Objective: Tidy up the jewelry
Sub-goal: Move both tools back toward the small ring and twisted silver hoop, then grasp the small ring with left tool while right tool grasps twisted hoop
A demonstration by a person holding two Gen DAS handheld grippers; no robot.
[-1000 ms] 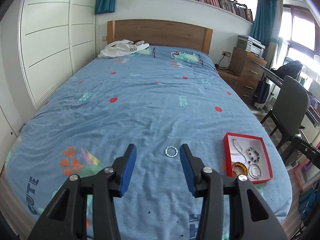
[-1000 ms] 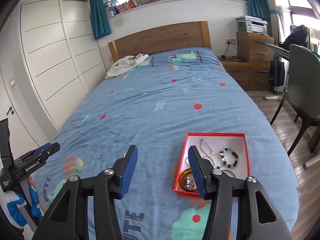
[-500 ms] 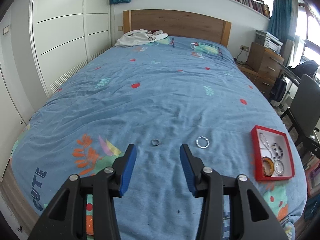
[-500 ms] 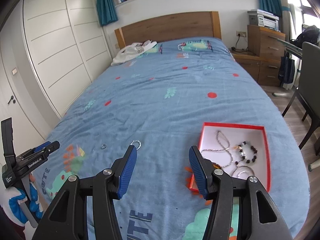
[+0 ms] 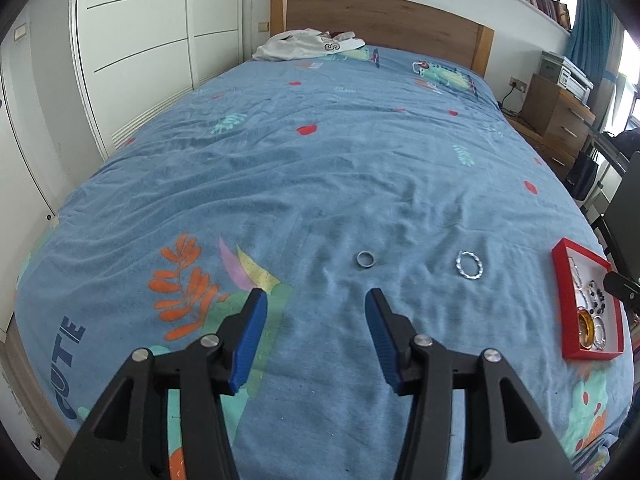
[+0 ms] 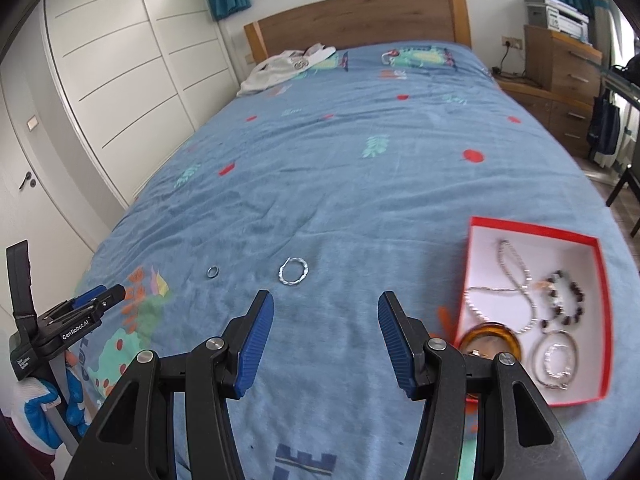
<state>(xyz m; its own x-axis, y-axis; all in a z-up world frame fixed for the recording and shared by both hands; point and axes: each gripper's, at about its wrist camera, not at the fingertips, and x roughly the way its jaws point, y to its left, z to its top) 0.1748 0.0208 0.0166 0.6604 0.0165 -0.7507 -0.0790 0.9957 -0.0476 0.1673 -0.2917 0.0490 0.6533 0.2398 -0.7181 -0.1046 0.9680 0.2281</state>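
Both grippers have moved to the left along the bed (image 5: 360, 168) since a second ago. The left gripper (image 5: 314, 306) now hangs wide open and empty, just before the ring (image 5: 365, 259). The right gripper (image 6: 326, 312) is also wide open and empty. The bracelet (image 6: 293, 271) lies just right of the ring, and the red box (image 6: 600, 308) with other jewelry stands well to the right of the ring.
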